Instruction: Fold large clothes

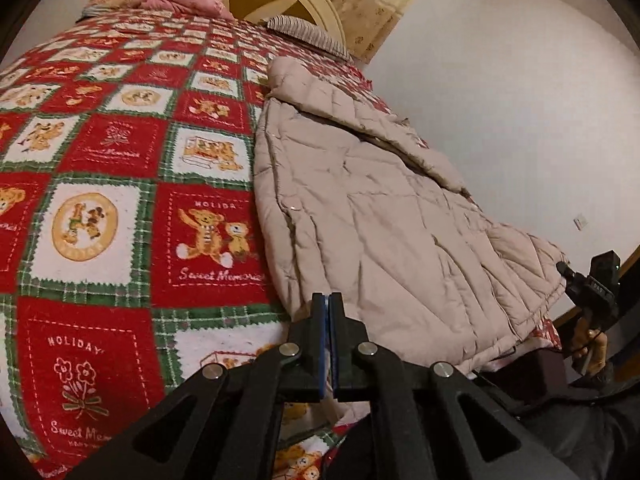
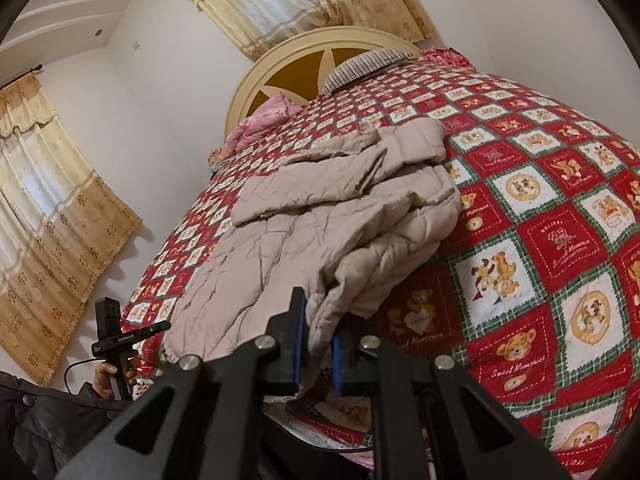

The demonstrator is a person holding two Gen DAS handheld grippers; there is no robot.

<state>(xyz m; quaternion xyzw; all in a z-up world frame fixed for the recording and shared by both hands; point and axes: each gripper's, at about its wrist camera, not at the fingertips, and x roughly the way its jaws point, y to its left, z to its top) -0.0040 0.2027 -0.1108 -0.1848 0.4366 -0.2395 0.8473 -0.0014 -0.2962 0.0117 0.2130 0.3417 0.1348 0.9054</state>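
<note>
Bedroom with white walls, gold curtains point(image 2: 60, 208) and a bed point(image 1: 120, 208) under a red-and-green teddy-bear quilt, round headboard point(image 2: 296, 68) at the far end. The coat point(image 1: 380, 220), a beige quilted puffer, lies on the quilt along the bed's near edge, collar toward the headboard and hem toward you.

Your right tool point(image 2: 318, 344) is clamped on a bunch of the coat's hem, fabric pinched between the blue pads. Your left tool point(image 1: 328, 308) has its jaws pressed together with nothing in them, hovering just beside the coat's other bottom corner.

Looks to me like you're about to fold the hem up toward the collar. I'd get the left tool onto that free corner before lifting, otherwise one side will drag and the fold goes crooked. Lift both corners evenly, and lay the hem down flat on the chest.

The coat's puffy and creased, one sleeve already folded across the front, so it'll probably spring back; press it down after.
</note>
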